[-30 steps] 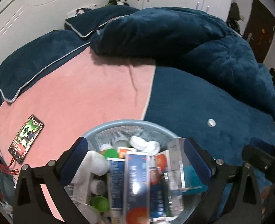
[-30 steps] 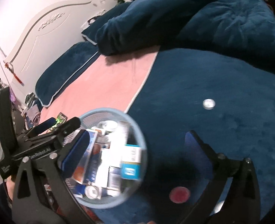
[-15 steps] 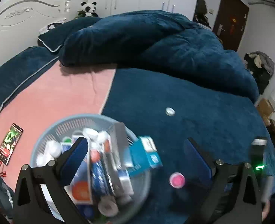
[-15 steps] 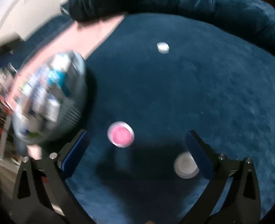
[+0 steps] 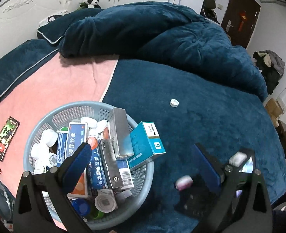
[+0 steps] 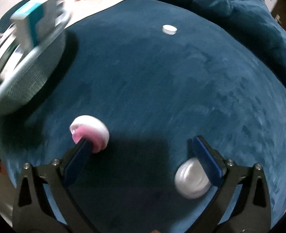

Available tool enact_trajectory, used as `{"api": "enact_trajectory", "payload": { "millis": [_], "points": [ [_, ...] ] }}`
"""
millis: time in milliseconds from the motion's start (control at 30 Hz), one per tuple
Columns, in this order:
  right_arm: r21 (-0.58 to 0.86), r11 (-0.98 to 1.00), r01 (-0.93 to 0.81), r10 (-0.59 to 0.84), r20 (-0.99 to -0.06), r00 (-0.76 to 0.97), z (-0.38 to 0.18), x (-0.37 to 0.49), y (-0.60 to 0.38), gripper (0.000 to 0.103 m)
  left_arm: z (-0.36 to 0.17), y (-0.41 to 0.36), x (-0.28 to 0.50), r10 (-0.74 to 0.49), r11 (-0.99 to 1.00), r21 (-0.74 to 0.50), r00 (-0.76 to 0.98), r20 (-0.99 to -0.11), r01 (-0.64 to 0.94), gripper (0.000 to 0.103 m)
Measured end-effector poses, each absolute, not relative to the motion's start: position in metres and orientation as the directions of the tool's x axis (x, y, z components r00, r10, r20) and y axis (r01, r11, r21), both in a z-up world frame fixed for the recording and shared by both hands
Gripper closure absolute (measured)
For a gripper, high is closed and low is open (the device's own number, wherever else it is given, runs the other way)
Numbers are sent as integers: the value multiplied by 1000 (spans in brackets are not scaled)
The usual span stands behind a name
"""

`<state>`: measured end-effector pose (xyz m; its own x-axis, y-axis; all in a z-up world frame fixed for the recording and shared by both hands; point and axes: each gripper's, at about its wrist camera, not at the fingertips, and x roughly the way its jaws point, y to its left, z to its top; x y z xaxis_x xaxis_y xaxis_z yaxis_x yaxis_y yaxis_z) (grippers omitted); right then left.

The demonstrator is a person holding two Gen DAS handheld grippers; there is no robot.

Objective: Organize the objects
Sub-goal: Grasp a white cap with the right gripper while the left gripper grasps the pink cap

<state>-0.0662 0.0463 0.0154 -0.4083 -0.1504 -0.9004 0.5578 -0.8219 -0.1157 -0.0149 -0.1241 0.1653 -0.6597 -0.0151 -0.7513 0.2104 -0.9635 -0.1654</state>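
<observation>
Since half a second ago the right gripper [image 6: 141, 151] has been dropping toward the blue blanket [image 6: 162, 81], so the pink cap [image 6: 89, 134] and the white cap [image 6: 191, 180] now loom large between its fingers, where before they sat small and further ahead. Its jaws are standing wide apart and holding nothing; the left finger is overlapping the pink cap's near edge, though blur is hiding whether it is actually touching. The white cap is lying just inside the right finger. A third cap [image 6: 169, 29] is resting well apart, further up the blanket.

The left gripper [image 5: 143, 155] is hovering over the basket [image 5: 143, 176], jaws spread and empty. That basket is sitting on the bed, crammed with boxes, and a teal box [image 5: 145, 144] is leaning out over its rim.

Going wrong from here: with two caps inside the span, closing could be catching both, or be shoving one aside instead of pinching it. The caps are low and the blanket is soft, so the fingers could be pressing one down into the pile. The teal box looks ready to tip out if the basket gets nudged.
</observation>
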Motion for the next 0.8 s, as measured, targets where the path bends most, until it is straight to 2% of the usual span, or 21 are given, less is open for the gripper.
{"api": "enact_trajectory", "payload": {
  "millis": [233, 533, 567, 633, 800],
  "points": [
    [-142, -794, 591, -160, -889, -428, 24, -33, 61, 0, 165, -125, -12, -5, -962, -176, -662, -750, 207, 0],
    [-35, -799, 600, -294, -848, -441, 49, -47, 36, 2, 167, -123, -10, -4, -963, -177, -667, -745, 203, 0],
    [-28, -802, 596, -299, -846, -442, 49, -49, 33, 3, 166, -123, -10, -3, -962, -179, -666, -746, 204, 0],
    [-23, -813, 582, -299, -841, -451, 48, -55, 28, 12, 165, -125, -10, 1, -961, -184, -664, -748, 206, 0],
    [-17, -849, 528, -265, -851, -454, 42, -63, 27, 16, 161, -129, -12, 10, -958, -194, -655, -756, 210, 0]
  ]
}}
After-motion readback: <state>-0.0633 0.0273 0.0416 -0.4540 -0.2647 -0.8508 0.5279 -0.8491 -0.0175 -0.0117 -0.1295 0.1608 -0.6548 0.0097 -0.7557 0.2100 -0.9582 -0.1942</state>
